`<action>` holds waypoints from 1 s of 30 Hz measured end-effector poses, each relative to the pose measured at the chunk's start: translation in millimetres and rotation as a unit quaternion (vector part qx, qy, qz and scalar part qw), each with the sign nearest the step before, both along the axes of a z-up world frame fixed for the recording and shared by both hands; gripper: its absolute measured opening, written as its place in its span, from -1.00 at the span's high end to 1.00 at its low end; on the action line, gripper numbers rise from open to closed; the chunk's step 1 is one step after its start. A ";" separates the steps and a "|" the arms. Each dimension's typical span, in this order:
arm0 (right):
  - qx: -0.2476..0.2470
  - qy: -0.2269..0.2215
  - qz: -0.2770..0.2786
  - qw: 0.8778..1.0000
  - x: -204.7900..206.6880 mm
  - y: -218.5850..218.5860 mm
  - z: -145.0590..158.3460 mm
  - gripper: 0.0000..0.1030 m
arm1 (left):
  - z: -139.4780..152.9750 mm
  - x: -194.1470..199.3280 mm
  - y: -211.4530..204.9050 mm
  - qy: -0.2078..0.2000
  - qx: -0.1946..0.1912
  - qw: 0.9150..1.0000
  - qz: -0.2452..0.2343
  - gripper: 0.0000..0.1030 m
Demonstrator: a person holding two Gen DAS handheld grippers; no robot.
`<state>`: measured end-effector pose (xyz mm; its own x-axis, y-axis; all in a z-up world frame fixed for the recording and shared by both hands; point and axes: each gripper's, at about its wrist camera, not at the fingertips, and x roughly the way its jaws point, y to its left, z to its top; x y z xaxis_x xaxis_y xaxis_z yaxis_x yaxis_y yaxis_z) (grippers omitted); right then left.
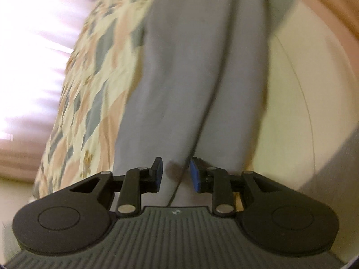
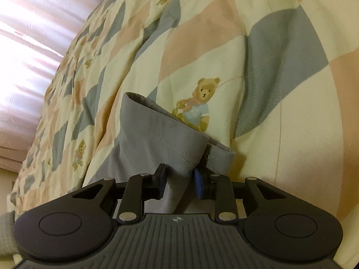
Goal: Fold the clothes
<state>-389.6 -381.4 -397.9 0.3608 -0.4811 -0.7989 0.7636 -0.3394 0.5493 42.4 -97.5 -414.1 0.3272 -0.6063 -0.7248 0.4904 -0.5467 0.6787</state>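
A grey garment [image 1: 193, 71] stretches away from my left gripper [image 1: 176, 176] across the bed, with a dark seam running down to the jaws. The blue pads [image 1: 194, 176] press on the cloth from both sides, so the gripper is shut on it; this view is motion-blurred. In the right wrist view, a grey sleeve with a stitched cuff and a small button [image 2: 163, 134] rises from my right gripper [image 2: 180, 182]. This gripper is shut on the bunched sleeve cloth just below the cuff.
The garment lies on a patchwork quilt [image 2: 202, 44] in cream, pink and grey-blue with teddy bears. Pink curtains [image 2: 33, 44] hang at the left behind the bed. A cream surface [image 1: 303, 103] fills the right of the left wrist view.
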 end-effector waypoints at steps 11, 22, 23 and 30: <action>-0.022 0.034 0.035 0.999 -4.0 9.1 19.0 0.96 | -6.4 12.5 18.5 -0.072 -0.007 0.995 -0.075 0.98; -0.001 0.004 0.041 0.999 -20.7 32.3 15.1 0.96 | 15.9 -10.0 66.0 -0.093 -0.008 0.993 -0.073 0.98; 0.004 0.004 0.041 0.999 -20.3 34.8 11.9 0.96 | 10.3 -8.7 65.9 -0.099 -0.006 0.992 -0.074 0.97; 0.004 0.006 0.030 1.000 -23.5 43.3 6.3 0.96 | 6.8 -3.2 58.4 -0.086 0.001 0.994 -0.067 0.97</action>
<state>-413.1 -338.1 -391.6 0.3788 -0.4517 -0.8078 0.7899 -0.2971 0.5365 39.2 -39.1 -407.3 0.3631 -0.6519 -0.6658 0.2900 -0.6000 0.7456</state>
